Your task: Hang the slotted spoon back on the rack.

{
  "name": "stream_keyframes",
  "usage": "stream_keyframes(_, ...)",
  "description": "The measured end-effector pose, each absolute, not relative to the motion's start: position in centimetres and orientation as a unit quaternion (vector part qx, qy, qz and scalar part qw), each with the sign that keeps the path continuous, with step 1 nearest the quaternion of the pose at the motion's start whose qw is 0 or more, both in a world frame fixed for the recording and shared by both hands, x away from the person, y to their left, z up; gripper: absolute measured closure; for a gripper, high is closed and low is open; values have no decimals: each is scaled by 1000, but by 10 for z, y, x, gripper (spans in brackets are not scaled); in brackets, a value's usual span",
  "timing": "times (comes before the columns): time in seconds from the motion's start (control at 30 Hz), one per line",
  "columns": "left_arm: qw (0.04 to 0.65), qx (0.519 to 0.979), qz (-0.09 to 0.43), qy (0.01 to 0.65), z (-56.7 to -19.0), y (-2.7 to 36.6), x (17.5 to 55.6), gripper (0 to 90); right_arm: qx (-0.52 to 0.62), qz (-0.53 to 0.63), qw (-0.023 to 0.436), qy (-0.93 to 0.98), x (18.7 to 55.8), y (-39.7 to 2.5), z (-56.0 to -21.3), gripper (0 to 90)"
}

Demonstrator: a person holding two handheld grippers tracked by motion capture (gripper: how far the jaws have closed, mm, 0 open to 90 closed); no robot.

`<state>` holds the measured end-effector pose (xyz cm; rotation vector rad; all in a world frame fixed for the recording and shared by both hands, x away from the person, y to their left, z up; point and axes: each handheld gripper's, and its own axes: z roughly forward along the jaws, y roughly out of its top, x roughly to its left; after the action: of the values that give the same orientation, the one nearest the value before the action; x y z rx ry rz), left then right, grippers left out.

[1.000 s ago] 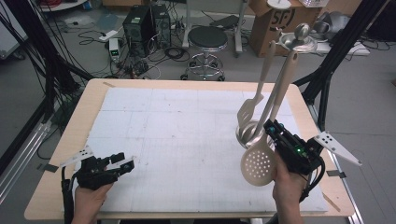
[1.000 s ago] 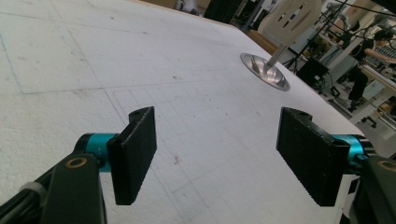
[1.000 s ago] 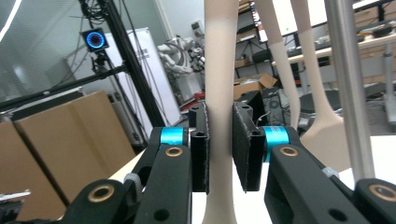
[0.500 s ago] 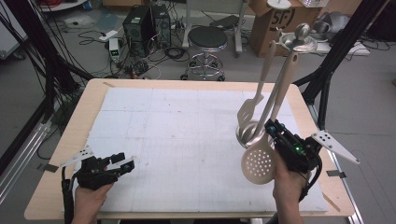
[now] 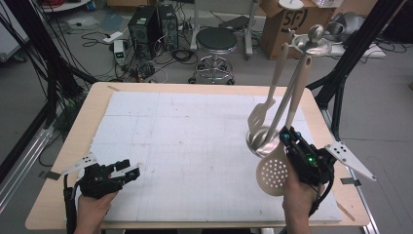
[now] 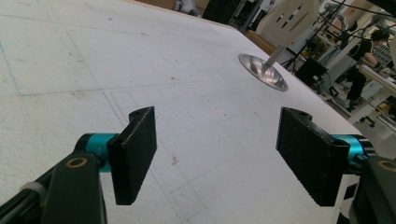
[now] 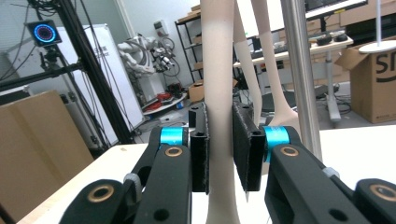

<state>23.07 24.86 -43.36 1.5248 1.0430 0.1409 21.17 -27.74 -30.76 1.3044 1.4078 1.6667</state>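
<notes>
Right gripper (image 5: pixel 288 139) is clamped on the handle of the skimmer (image 5: pixel 272 173); the right gripper view shows both pads squeezing the beige handle (image 7: pixel 219 93) squarely. I'm gripping low on the stem, just above the perforated head, so the long handle doesn't swing on me. The skimmer's head hangs at the near right of the table (image 5: pixel 73 146), just in front of the steel rack base (image 5: pixel 258 139), and its handle leans up toward the rack's top disc (image 5: pixel 314 44).

The slotted spatula (image 5: pixel 260 114) hangs beside it on the same rack. The steel pole (image 7: pixel 299 74) runs just to the right of my grip, so I'd judge the lift needs to go up and clear of the hook before I pull sideways, otherwise it snags the pole or knocks the spatula.

Left gripper (image 5: pixel 127 170) sits parked at the near left corner over the white mat (image 5: pixel 185 136), jaws wide apart with nothing between them. It's well away from the rack, so it stays out of the swing path.
</notes>
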Motion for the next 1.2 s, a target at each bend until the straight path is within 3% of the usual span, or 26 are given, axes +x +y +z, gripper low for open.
stream_keyframes(0.9, 602, 658, 60, 449, -433, 248, 230, 294, 505, 608, 263, 552, 240, -273, -311, 762)
stream_keyframes(1.03, 602, 658, 61, 449, -433, 249, 230, 294, 510, 625, 245, 538, 242, -277, -312, 562)
stream_keyframes(1.13, 604, 655, 60, 450, -433, 249, 230, 294, 523, 630, 255, 515, 239, -281, -313, 467)
stream_keyframes(1.2, 604, 656, 60, 450, -433, 249, 230, 294, 526, 643, 250, 497, 238, -286, -313, 452)
